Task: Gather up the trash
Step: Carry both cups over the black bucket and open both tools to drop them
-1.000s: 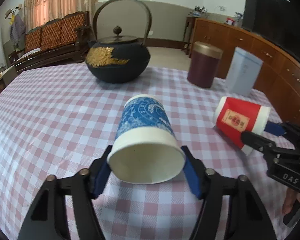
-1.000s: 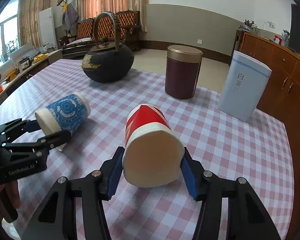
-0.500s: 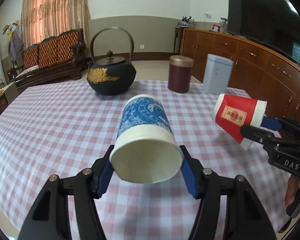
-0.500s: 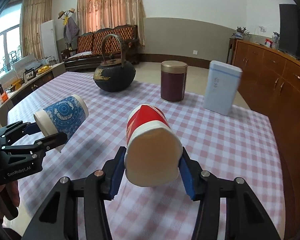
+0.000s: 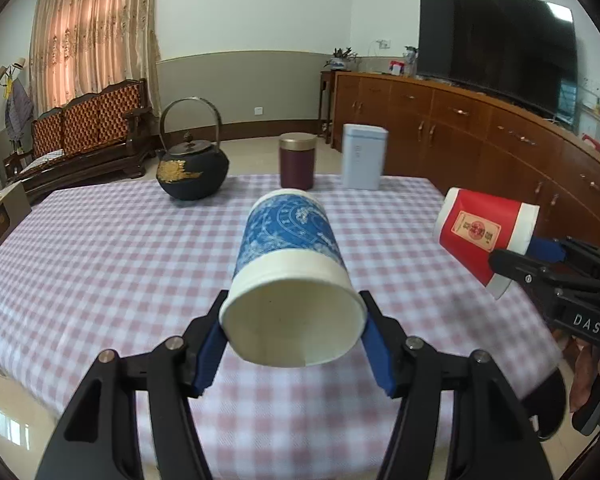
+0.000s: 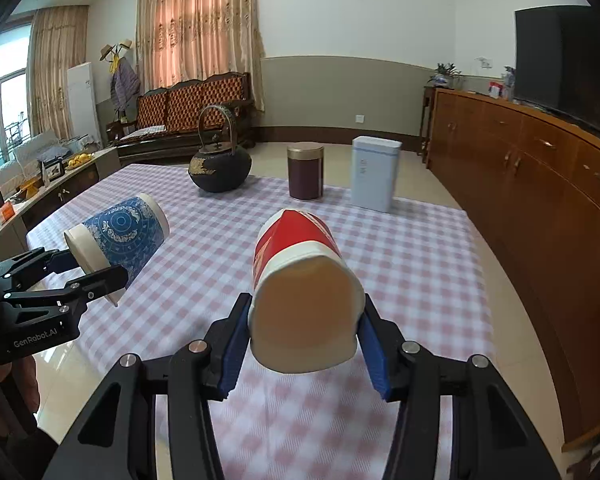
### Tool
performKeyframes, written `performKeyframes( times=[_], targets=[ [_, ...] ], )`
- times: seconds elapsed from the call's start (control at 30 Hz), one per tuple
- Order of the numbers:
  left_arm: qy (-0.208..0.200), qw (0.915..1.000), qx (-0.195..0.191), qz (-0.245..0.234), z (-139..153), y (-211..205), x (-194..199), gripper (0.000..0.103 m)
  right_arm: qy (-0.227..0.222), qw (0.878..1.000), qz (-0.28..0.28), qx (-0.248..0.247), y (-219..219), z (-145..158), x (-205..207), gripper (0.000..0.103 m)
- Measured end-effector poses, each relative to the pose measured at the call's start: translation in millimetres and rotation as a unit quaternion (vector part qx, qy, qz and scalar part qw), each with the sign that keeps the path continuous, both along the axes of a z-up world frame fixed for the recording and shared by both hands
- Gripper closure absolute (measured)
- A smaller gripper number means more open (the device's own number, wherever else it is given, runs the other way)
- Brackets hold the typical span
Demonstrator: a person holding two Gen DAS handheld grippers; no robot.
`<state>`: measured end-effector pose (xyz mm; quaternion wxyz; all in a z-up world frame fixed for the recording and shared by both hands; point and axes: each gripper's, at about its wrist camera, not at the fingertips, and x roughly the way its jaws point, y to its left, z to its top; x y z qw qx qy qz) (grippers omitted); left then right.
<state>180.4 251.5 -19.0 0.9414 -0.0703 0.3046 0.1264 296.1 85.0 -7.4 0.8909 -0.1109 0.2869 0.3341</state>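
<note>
The left claw (image 5: 293,340) is clamped on a blue paper cup (image 5: 290,264), held on its side in the air above the checked worktop (image 5: 100,248), base toward the camera; the cup hides most of both blue pads. The right claw (image 6: 305,344) grips a red paper cup (image 6: 302,280) the same way, its white base squeezed out of round. In the left view the red cup (image 5: 482,232) shows at the right edge with the claw's body cut off by the frame. At the worktop's far end stand a black kettle (image 5: 192,172), a dark tin (image 5: 297,162) and a pale box (image 5: 363,158), whose print is too small to read.
</note>
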Motion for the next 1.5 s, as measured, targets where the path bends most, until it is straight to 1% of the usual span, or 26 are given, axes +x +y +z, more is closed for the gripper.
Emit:
performKeyframes(
  times=[0.17, 0.37, 0.6, 0.87, 1.0, 1.2, 1.5],
  targets=[
    [-0.01, 0.9998, -0.008, -0.013, 9.5, -26.4, -20.2, 0.041, -0.009, 1.0, -0.021, 0.013, -35.0, 12.9, -25.6, 0.05],
    [-0.019, 0.999, -0.005, -0.041, 17.8, -58.2, -26.9, 0.041, -0.016, 0.998, -0.047, 0.024, -75.6, 22.9, -49.7, 0.05],
    [-0.029, 0.9965, -0.003, -0.078, 22.6, -99.0, -34.1, 0.041, -0.024, 0.996, -0.085, 0.032, -121.7, 29.1, -68.5, 0.05],
    [-0.039, 0.9928, -0.005, -0.113, 28.2, -134.0, -36.8, 0.041, -0.036, 0.991, -0.124, 0.037, -163.5, 38.0, -87.9, 0.05],
    [-0.038, 0.9896, -0.004, -0.138, 27.5, -156.5, -35.3, 0.041, -0.039, 0.987, -0.149, 0.04, -188.4, 38.8, -98.5, 0.05],
    [-0.036, 0.9824, -0.004, -0.183, 25.9, -194.4, -30.2, 0.041, -0.04, 0.98, -0.191, 0.036, -227.1, 36.7, -110.5, 0.05],
    [-0.03, 0.97, -0.012, -0.241, 19.7, -245.4, -19.9, 0.041, -0.035, 0.963, -0.265, 0.029, -290.0, 31.0, -125.4, 0.05]
  ],
)
